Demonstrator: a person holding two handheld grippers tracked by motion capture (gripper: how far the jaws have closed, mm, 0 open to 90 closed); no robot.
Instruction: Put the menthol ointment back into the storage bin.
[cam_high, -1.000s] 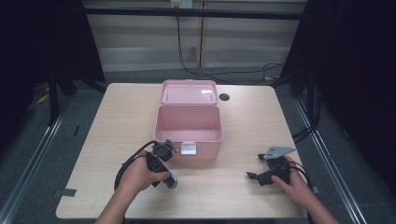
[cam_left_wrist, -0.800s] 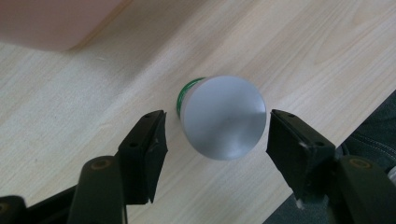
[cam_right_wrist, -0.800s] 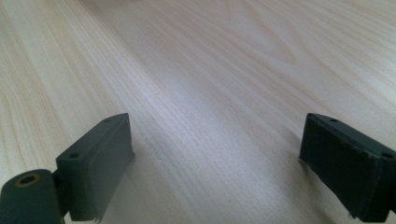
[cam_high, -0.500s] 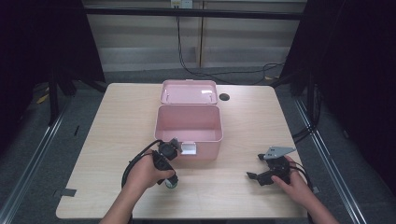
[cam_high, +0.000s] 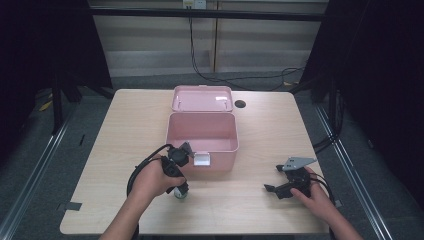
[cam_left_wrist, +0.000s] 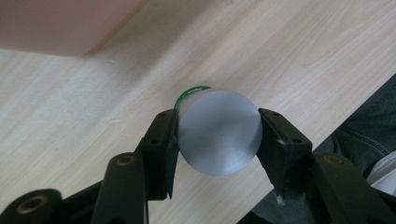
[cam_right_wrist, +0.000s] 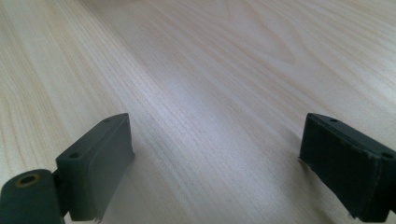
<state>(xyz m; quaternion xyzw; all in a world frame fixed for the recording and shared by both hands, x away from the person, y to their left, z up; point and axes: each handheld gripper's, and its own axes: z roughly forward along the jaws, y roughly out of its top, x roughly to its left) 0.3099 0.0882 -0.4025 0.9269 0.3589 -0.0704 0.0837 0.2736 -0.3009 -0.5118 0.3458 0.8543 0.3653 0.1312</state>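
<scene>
A small cylinder with a flat grey top (cam_left_wrist: 218, 142) and a green band at its edge stands on the wooden table (cam_high: 125, 130). My left gripper (cam_left_wrist: 217, 128) is shut on it, one black jaw pressed to each side. In the high view the cylinder (cam_high: 180, 194) sits just in front of the pink box (cam_high: 202, 134), under my left gripper (cam_high: 178, 187). My right gripper (cam_high: 270, 189) rests low at the table's front right. Its jaws stand wide apart, so it is open, with bare wood between them in the right gripper view (cam_right_wrist: 215, 144).
The pink box stands open at the table's middle, its lid (cam_high: 202, 98) tilted back and a white latch (cam_high: 202, 159) on its front wall. A dark round hole (cam_high: 240, 104) lies in the tabletop right of the lid. A trouser leg (cam_left_wrist: 369, 126) shows past the table's near edge.
My left hand and forearm have shifted slightly right with the gripper staying at the cylinder in front of the box. The right gripper has not moved.
</scene>
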